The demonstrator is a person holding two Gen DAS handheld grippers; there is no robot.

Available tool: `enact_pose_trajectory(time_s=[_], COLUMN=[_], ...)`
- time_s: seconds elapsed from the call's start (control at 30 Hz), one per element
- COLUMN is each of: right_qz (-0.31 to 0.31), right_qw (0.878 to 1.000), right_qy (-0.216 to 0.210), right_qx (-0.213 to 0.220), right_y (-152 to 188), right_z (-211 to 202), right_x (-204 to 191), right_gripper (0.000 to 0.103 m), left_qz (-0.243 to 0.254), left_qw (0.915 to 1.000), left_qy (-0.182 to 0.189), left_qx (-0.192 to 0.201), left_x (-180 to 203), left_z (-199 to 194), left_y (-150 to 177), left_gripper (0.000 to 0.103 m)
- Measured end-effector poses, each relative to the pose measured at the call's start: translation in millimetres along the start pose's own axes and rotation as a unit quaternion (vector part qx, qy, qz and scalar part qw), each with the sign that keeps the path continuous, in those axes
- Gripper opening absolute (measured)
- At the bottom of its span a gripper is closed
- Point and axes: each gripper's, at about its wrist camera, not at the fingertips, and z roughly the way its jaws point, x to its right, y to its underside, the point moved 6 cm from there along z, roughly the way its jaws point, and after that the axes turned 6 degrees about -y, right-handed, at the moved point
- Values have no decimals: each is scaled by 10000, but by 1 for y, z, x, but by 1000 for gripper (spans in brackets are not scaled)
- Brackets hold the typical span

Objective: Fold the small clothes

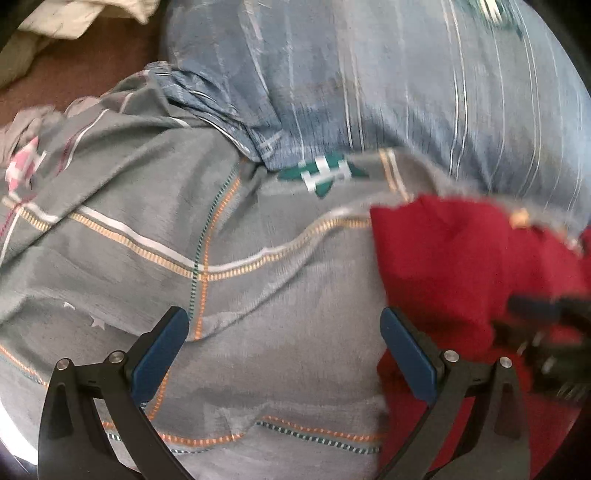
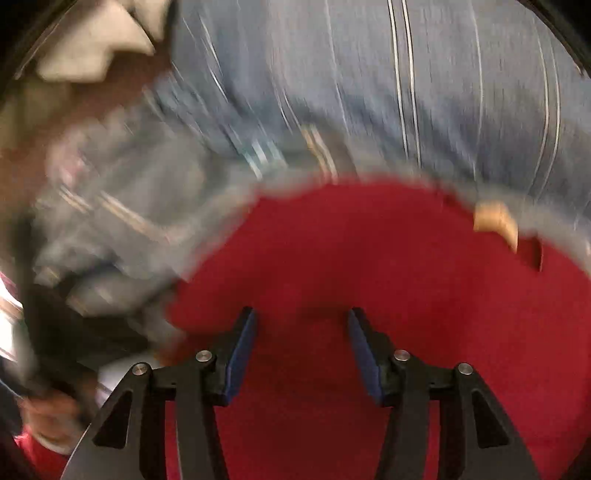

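A red garment (image 1: 461, 258) lies spread on the grey bedding at the right of the left wrist view, with a small tan label (image 1: 519, 218) at its far edge. My left gripper (image 1: 282, 317) is open over the grey sheet, holding nothing, and its right finger sits at the garment's left edge. In the blurred right wrist view the red garment (image 2: 369, 251) fills the lower half, with the tan label (image 2: 495, 218) at its far right. My right gripper (image 2: 302, 314) stands open just above the red cloth, which shows in the gap between its blue pads without being pinched.
A grey sheet with orange and white stripes (image 1: 221, 258) covers the bed. Blue striped bedding (image 1: 406, 74) bulges behind it. Cream cloth (image 1: 74, 18) lies on a brown surface (image 1: 92, 66) at far left. A hand (image 2: 48, 417) shows at the lower left.
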Motion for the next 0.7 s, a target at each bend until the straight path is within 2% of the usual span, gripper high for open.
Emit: enact_pose_trajectory(time_s=[0.07,0.13,0.17,0.23,0.27,0.3,0.4,0.47,0.53,0.6,0.63,0.67,0.7], right_qz=[-77,-28,62,328,472,681,1216,1564,1884,1856,1715,1627,1550], right_qw=[9997,9996,9993,9964,9936,9875,9684,9639,9638,9653,9660,9661,9688], right_qy=[171,278,347,589,787,1142,1987,1944,1556,1510,1656,1762,1738], right_qx=[-133,9,140,510,666,846,889,925,1068,1050,1004,959,854], right_y=[10,15,17,24,27,33,43,48,48,43,38,36,33], right_z=[-9,-28,-43,-77,-91,-110,-140,-146,-144,-136,-128,-124,-113], right_x=[-1,6,13,42,57,80,144,169,186,188,188,189,189], right_gripper=[51,53,53,55,60,65,69,70,69,66,65,56,36], left_qz=[-531,-1030,-1078,-781,-547,-311,-30,-36,-72,-132,-154,-164,-159], left_qw=[9972,9866,9847,9904,9939,9964,9972,9974,9971,9968,9968,9968,9968], left_qy=[525,1264,1359,1126,942,779,702,676,691,702,694,690,689], left_qx=[59,-110,-171,-172,-148,-151,-245,-251,-310,-357,-363,-368,-364], left_x=[-4,2,6,19,26,33,45,47,46,44,43,43,43], left_z=[-3,-2,0,3,5,7,11,12,15,18,20,20,20], left_y=[-5,-4,-2,2,4,6,10,12,14,15,14,14,15], left_gripper=[103,103,103,103,103,103,103,103,103,103,103,103,103])
